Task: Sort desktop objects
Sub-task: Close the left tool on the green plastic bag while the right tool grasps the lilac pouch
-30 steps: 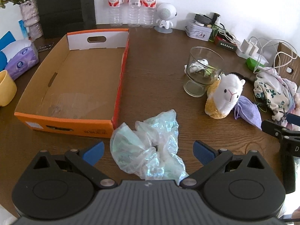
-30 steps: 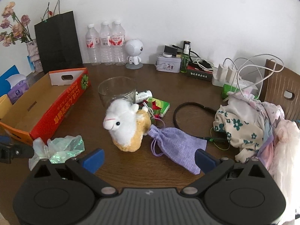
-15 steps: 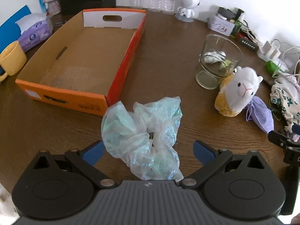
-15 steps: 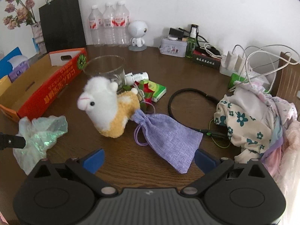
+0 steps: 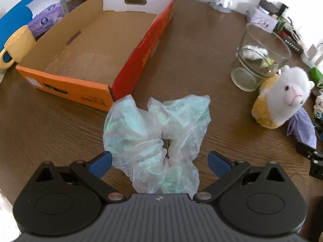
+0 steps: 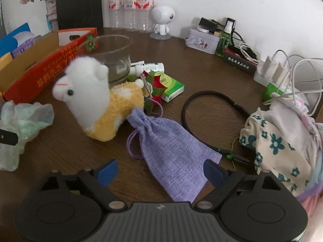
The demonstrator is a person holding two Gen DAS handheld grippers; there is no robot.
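A: Start on the left. What is in front of the left gripper [image 5: 159,161]?

B: Its jaws stand wide apart over the crumpled pale green translucent plastic bag [image 5: 157,129], which lies between the blue fingertips [image 5: 101,162] on the brown wooden table [image 5: 50,125]; the left tip just meets the plastic, the right one is clear of it. Ahead and to the left sits the open orange cardboard box [image 5: 66,88], its near corner touching the bag. Ahead to the right stands a clear glass bowl [image 5: 260,60], with the white and yellow plush alpaca [image 5: 282,98] just beside it.

A: And the right gripper [image 6: 160,171]?

B: Its jaws are closing, still spread wide. The lilac woven drawstring pouch [image 6: 173,151] lies between them; the right fingertip sits at the cloth's edge, the left one off it. The alpaca stands ahead to the left, touching the pouch's gathered neck. A black loop of cable [image 6: 203,98] curves ahead to the right, and a heap of floral cloth [image 6: 282,141] lies far right.
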